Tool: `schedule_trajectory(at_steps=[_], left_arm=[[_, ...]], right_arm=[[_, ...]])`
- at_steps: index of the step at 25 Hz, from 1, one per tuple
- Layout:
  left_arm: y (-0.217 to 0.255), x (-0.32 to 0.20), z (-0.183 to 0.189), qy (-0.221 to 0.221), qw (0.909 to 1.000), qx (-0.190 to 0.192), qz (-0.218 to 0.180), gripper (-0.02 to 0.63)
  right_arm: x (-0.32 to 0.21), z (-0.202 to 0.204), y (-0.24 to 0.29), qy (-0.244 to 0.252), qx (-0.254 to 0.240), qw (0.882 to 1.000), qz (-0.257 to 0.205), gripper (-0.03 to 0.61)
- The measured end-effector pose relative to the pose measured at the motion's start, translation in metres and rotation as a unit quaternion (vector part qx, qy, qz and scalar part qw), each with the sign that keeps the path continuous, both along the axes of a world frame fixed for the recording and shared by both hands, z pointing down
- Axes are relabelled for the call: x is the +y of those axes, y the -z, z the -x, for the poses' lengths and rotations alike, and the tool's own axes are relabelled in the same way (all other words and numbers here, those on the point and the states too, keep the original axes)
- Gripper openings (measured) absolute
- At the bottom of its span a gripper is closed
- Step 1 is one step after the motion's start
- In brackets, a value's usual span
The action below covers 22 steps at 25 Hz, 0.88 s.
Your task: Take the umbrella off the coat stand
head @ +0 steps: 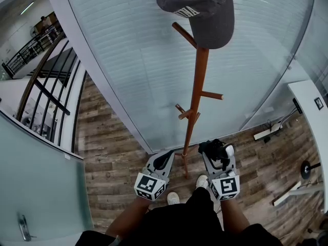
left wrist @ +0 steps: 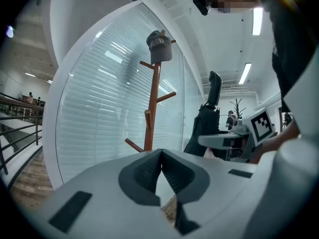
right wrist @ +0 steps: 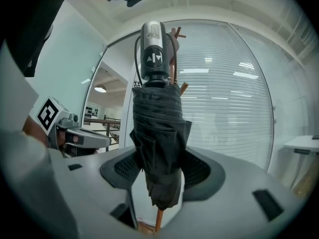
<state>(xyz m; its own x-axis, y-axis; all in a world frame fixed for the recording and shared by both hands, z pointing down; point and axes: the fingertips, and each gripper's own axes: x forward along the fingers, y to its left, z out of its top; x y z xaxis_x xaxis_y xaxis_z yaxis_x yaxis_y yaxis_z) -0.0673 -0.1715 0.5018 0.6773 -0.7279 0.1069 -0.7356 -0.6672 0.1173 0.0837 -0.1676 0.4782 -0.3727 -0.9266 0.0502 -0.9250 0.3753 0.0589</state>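
Observation:
A wooden coat stand (head: 197, 86) rises in front of a curved glass wall, with a dark cap (head: 205, 9) on its top peg. The folded black umbrella (head: 215, 150) is off the pegs and stands upright between the jaws of my right gripper (head: 219, 157), which is shut on its fabric. In the right gripper view the umbrella (right wrist: 159, 143) fills the middle, its silver handle (right wrist: 153, 54) on top, and the pads of the right gripper (right wrist: 160, 169) press on both sides. My left gripper (head: 163, 160) is held low, left of the stand's foot, shut and empty; its jaws (left wrist: 160, 153) meet.
The glass wall with blinds (head: 143, 60) curves behind the stand. A dark railing (head: 46, 86) runs at the left. A white desk (head: 312, 122), a power strip (head: 267, 132) and a chair base (head: 300, 186) are at the right. The person's shoes (head: 173, 198) stand on the wood floor.

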Motion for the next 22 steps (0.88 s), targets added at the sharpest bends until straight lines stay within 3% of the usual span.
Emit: schedule_trajectory(at_steps=[9,22], left_arm=[[-0.019,0.011,-0.002,0.004,0.9996,-0.021,0.017,0.014],[-0.026,0.014,-0.003,0.004,0.9994,-0.029,0.021,0.014]], right_arm=[[0.013,-0.003,-0.031,-0.003,0.007,0.999,0.04,0.239],[0.015,0.012,-0.013,0.011,0.004,1.0,0.023,0.238]])
